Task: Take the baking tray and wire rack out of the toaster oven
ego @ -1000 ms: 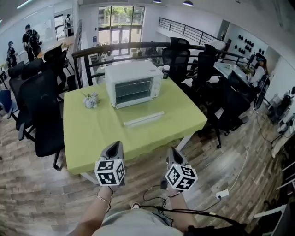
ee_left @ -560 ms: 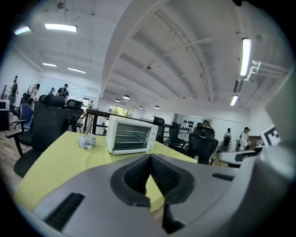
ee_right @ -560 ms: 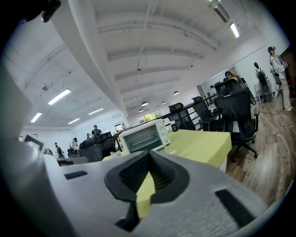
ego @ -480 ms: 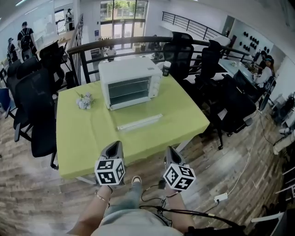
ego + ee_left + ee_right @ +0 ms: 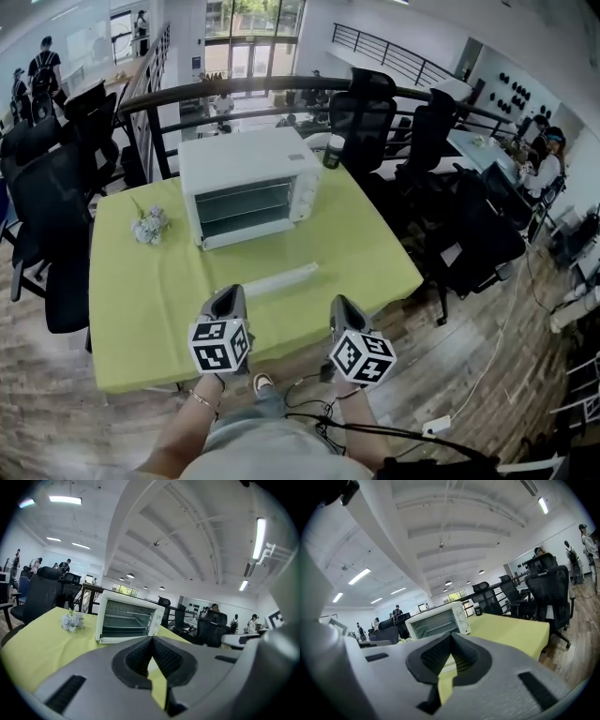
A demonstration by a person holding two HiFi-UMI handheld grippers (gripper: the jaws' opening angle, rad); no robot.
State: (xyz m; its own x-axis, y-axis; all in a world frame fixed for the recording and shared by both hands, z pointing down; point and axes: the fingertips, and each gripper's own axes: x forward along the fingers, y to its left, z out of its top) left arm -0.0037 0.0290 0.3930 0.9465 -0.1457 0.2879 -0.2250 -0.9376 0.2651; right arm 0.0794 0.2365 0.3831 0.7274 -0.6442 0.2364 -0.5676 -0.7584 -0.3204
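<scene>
The desk [image 5: 141,300], under a yellow-green cloth, took up the middle of my head view, with black office chairs [image 5: 47,225] pushed in around its left and far right sides, which left the near edge free for me to stand at. The toaster oven [image 5: 248,183] sat at the far side of the desk with its glass door facing me, and I judged it had been turned that way so that I could reach straight in. The door was shut. Through it, in the left gripper view, I could see the bars of the wire rack [image 5: 126,617] inside, so none of the task had been done. I could not tell the baking tray apart from the rack, but I took it to be in there too. A long pale strip [image 5: 267,279] lay flat on the cloth just in front of the oven; I could not tell what it was. The left gripper [image 5: 230,292] and right gripper [image 5: 342,302] hung side by side over the near edge, well short of the oven. Both pointed at it, and both pairs of fingers were pressed together on nothing. I would have to part one pair before taking hold of the door. A small bunch of flowers [image 5: 150,225] lay to the left of the oven and a dark cup [image 5: 334,150] stood at its far right corner, both clear of the door's swing. I could read no brand on the oven, and each marker cube [image 5: 221,344] carried only black-and-white squares, no letters.
</scene>
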